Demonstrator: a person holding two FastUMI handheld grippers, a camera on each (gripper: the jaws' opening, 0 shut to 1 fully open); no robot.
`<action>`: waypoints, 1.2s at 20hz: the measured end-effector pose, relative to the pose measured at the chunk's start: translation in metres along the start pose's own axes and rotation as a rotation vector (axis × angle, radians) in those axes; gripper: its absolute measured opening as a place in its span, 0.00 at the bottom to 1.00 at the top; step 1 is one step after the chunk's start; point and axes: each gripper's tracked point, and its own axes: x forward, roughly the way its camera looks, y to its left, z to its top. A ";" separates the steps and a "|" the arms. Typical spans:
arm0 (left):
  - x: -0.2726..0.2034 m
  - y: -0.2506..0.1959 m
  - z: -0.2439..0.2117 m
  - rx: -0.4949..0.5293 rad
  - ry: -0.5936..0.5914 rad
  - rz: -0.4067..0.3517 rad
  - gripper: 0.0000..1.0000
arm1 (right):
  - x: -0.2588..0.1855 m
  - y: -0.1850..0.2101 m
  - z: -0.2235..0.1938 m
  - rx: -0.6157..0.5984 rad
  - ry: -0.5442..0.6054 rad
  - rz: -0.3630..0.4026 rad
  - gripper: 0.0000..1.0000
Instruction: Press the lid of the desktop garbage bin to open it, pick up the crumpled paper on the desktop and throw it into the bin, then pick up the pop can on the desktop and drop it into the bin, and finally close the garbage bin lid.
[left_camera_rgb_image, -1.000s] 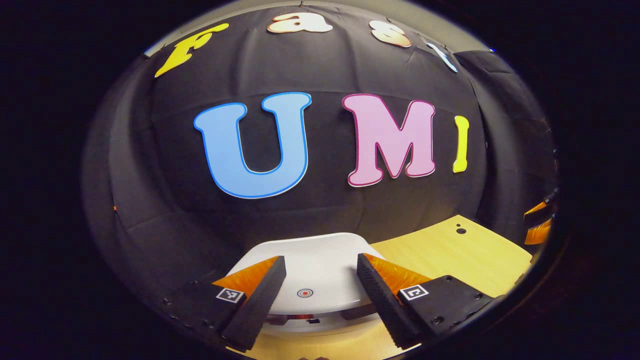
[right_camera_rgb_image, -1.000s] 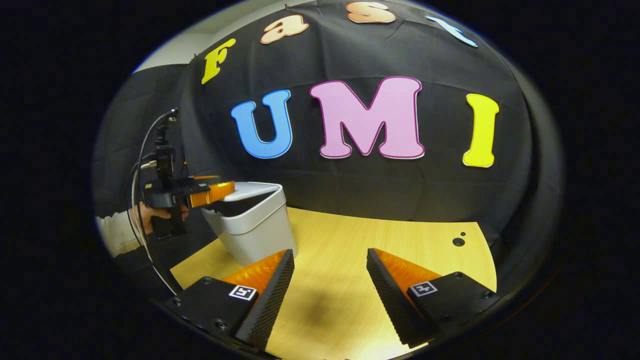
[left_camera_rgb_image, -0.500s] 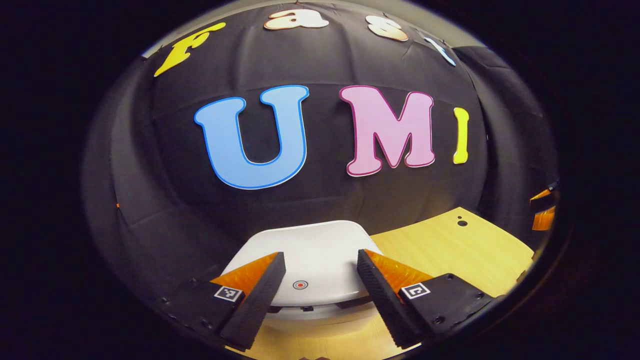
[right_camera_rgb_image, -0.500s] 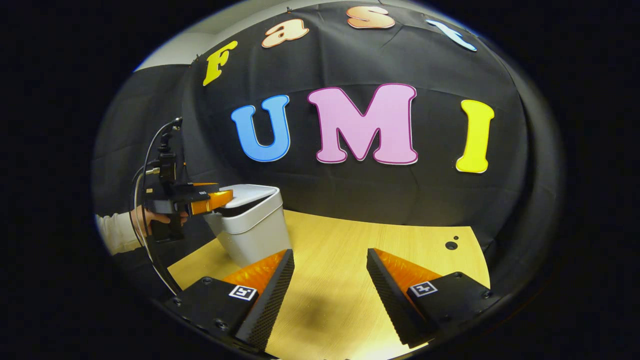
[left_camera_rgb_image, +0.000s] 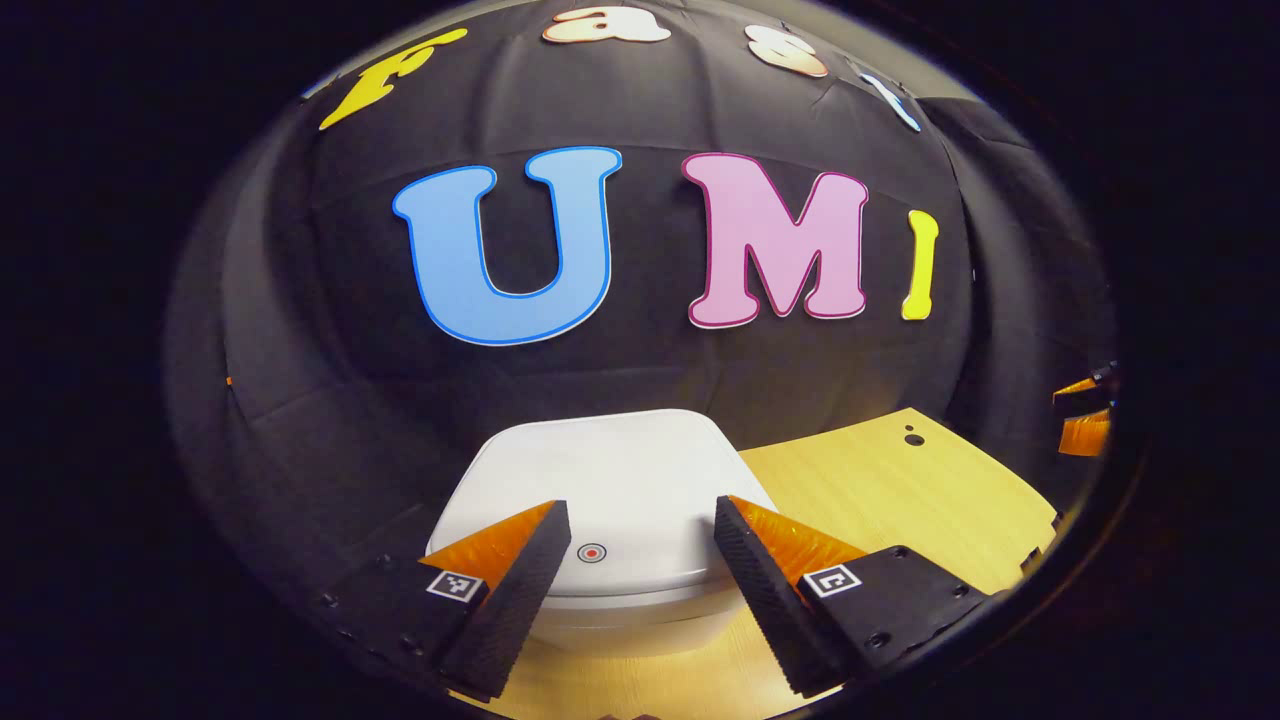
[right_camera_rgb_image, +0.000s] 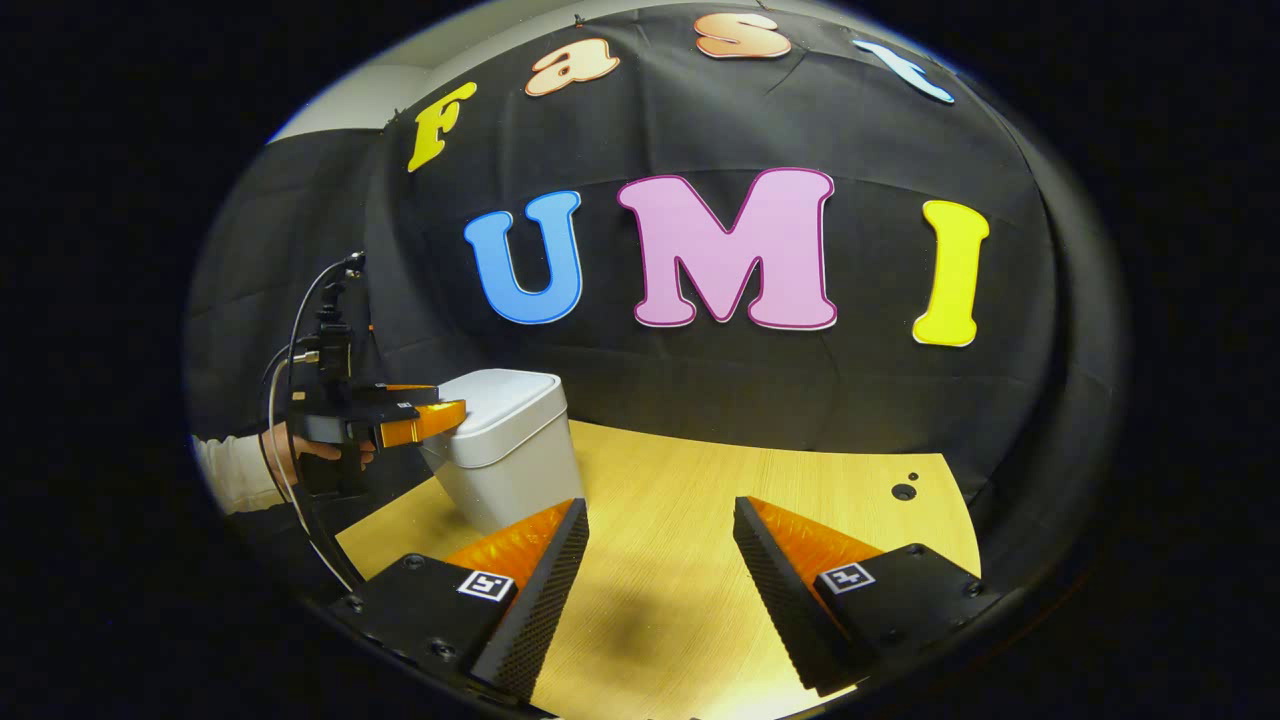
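The white desktop bin (right_camera_rgb_image: 510, 465) stands at the table's left end, its lid (left_camera_rgb_image: 610, 470) lying flat and closed. A small red button (left_camera_rgb_image: 592, 552) marks the lid's front edge. My left gripper (left_camera_rgb_image: 640, 508) is open, its two fingers straddling that button just over the lid. In the right gripper view the left gripper (right_camera_rgb_image: 440, 415) lies level on the lid's near edge, held by a hand (right_camera_rgb_image: 300, 450). My right gripper (right_camera_rgb_image: 660, 507) hangs open over bare table with nothing between its fingers, and my right gripper (left_camera_rgb_image: 1078, 412) also peeks in at the far right of the left gripper view.
The light wooden table (right_camera_rgb_image: 760, 510) stretches right of the bin and has two small dark holes (right_camera_rgb_image: 905, 491) near its far right corner. The black cloth wall stands close behind the bin. A cable (right_camera_rgb_image: 285, 400) loops up behind the left gripper.
The lid, raised and ajar a second ago, has come down flat onto the bin. My left gripper has sunk with it. The right gripper has barely shifted.
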 end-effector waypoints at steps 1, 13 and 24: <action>0.000 0.000 -0.001 -0.002 0.007 0.003 1.00 | 0.001 0.001 0.000 -0.001 0.002 0.003 0.94; 0.018 -0.005 -0.004 -0.059 -0.021 -0.057 1.00 | 0.004 0.010 -0.003 -0.021 0.012 0.013 0.94; -0.024 -0.020 0.069 -0.004 -0.220 -0.003 0.96 | -0.013 0.014 0.030 -0.110 -0.063 -0.030 0.95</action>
